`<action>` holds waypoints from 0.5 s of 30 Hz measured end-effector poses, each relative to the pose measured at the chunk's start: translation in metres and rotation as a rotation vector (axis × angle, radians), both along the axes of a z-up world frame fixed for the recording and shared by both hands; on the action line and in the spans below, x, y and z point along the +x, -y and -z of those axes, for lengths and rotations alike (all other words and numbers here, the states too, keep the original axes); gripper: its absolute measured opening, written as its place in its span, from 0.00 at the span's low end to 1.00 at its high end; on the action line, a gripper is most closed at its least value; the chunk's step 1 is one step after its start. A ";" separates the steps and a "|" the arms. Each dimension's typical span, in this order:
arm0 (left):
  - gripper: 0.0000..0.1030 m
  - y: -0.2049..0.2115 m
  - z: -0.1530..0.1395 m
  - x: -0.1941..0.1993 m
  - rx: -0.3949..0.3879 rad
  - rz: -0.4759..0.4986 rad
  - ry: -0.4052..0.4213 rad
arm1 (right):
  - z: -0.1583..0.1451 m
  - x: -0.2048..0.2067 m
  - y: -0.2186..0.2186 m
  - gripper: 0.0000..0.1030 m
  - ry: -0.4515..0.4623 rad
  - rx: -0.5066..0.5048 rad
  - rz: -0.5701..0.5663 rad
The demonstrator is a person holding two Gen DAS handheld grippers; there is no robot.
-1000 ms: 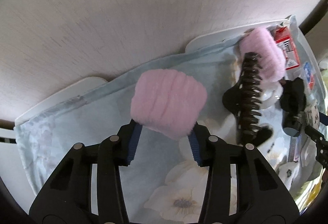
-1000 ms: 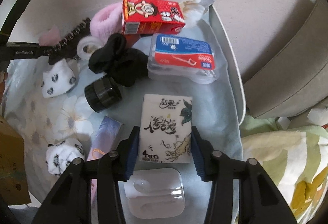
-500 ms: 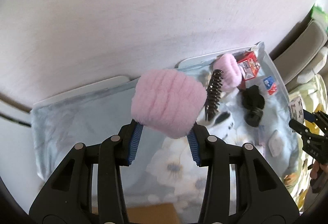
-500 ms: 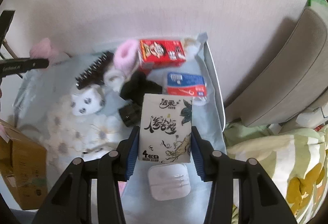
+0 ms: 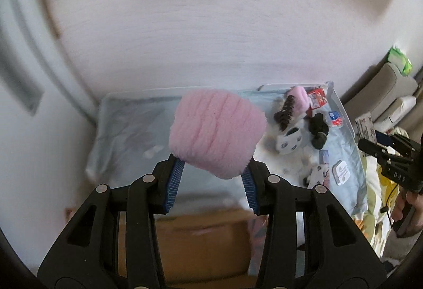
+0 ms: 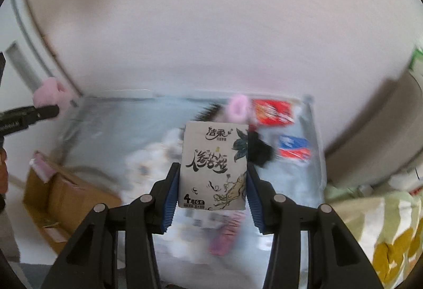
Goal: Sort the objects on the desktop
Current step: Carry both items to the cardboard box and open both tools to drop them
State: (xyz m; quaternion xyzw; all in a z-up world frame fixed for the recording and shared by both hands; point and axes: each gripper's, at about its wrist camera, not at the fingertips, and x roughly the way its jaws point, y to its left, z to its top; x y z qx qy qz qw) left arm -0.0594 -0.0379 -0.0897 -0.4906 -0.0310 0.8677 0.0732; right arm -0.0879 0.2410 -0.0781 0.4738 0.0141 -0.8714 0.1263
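Observation:
My left gripper (image 5: pixel 212 170) is shut on a fluffy pink roll (image 5: pixel 216 131), held high above the table. My right gripper (image 6: pixel 212 178) is shut on a grey tissue pack (image 6: pixel 214 166) with black lettering, also lifted well clear. The right gripper (image 5: pixel 380 150) with its pack shows at the right edge of the left wrist view. The left gripper (image 6: pixel 39 110) with its pink roll (image 6: pixel 50 93) shows at the left edge of the right wrist view. Below lies the floral blue cloth (image 5: pixel 127 130) over a white table.
On the cloth's right half lie a second pink roll (image 5: pixel 300 98), a black hair comb (image 5: pixel 285 112), a red carton (image 6: pixel 272 110), a blue-and-red floss box (image 6: pixel 294 147), a black scrunchie (image 6: pixel 260 147) and several small items. A cardboard box (image 6: pixel 66 191) stands left of the table, bedding (image 6: pixel 383 231) right.
Both grippers have risen far above the table with their loads still clamped, so the cloth and its objects look much smaller. The cardboard box has come into view below.

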 end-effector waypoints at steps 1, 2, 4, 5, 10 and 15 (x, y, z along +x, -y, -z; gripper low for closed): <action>0.37 0.008 -0.002 0.008 -0.005 -0.019 -0.004 | -0.003 0.000 0.012 0.42 -0.002 -0.009 -0.028; 0.37 0.014 -0.003 0.016 -0.009 -0.038 -0.008 | -0.006 0.000 0.026 0.42 -0.004 -0.019 -0.058; 0.37 0.032 -0.006 0.033 -0.016 -0.081 -0.010 | -0.010 0.001 0.049 0.42 -0.005 -0.029 -0.115; 0.37 0.038 -0.004 0.039 -0.022 -0.102 -0.010 | -0.011 0.002 0.063 0.42 -0.004 -0.031 -0.147; 0.37 0.078 0.008 0.077 -0.046 -0.226 0.018 | -0.006 0.016 0.130 0.42 0.012 -0.048 -0.327; 0.37 0.107 0.044 0.107 -0.034 -0.296 0.104 | 0.012 0.040 0.189 0.42 0.067 -0.018 -0.499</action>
